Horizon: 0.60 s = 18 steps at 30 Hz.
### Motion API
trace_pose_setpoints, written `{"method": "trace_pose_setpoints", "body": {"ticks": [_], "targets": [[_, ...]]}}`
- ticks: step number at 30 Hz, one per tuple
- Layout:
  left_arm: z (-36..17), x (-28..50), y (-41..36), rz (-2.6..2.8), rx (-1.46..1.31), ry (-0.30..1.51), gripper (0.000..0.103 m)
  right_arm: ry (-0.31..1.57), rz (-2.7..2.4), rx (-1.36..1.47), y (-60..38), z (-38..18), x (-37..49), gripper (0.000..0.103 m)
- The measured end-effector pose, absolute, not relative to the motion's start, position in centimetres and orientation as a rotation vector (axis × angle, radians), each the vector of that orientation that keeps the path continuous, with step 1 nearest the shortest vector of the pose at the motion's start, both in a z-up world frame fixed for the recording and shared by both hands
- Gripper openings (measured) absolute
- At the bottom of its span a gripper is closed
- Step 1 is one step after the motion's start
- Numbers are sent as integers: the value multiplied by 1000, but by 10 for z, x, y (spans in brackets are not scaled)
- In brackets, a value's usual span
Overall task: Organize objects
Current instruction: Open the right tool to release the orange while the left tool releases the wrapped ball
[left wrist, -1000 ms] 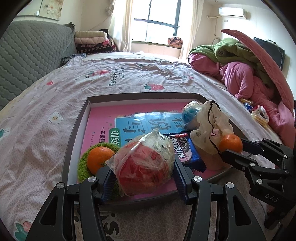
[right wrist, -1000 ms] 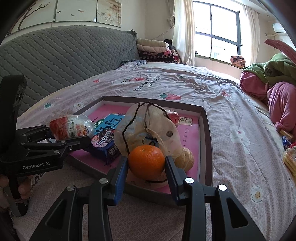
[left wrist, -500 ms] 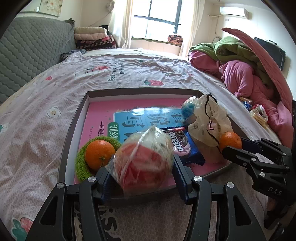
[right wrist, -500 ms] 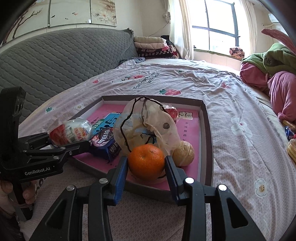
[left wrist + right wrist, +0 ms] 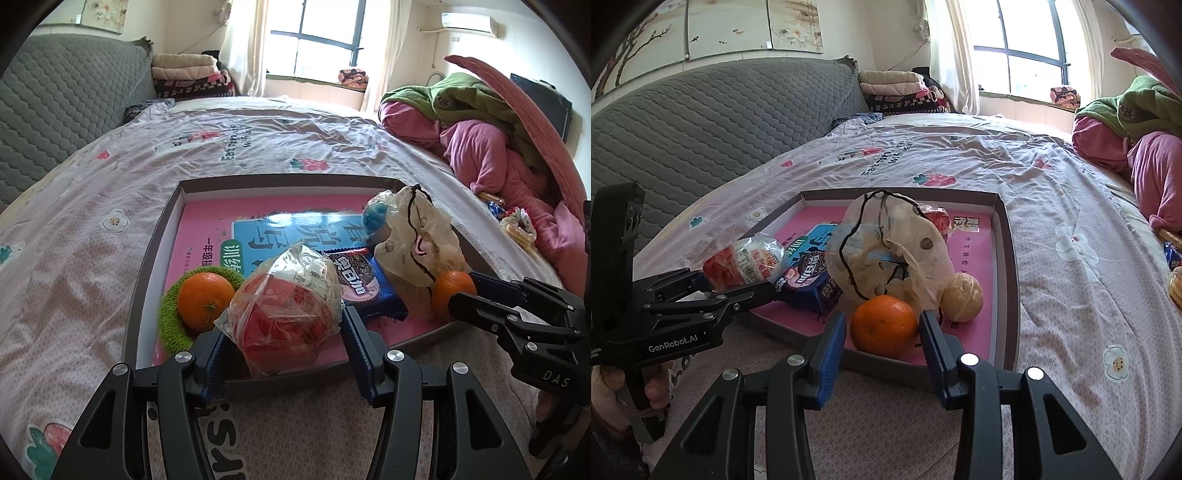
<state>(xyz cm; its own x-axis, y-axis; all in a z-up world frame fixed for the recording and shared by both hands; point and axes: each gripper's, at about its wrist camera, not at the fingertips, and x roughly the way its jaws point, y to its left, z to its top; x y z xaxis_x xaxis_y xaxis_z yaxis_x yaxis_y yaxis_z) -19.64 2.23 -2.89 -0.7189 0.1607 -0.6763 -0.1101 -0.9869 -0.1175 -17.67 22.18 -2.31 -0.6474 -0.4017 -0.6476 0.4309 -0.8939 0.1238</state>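
The bagged red snack (image 5: 291, 314) sits clamped in the left gripper (image 5: 284, 354) over the tray's (image 5: 155, 258) near rim; beside it, the right gripper (image 5: 882, 343) pinches an orange (image 5: 884, 324) just above the tray floor.
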Motion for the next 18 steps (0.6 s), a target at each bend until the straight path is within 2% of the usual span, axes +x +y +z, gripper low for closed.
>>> {"method": "trace_pose_setpoints", "body": {"ticks": [18], "targets": [[-22, -181, 20, 2808, -1107, -97, 58, 81, -2519, 947, 220, -19, -164, 41]]}}
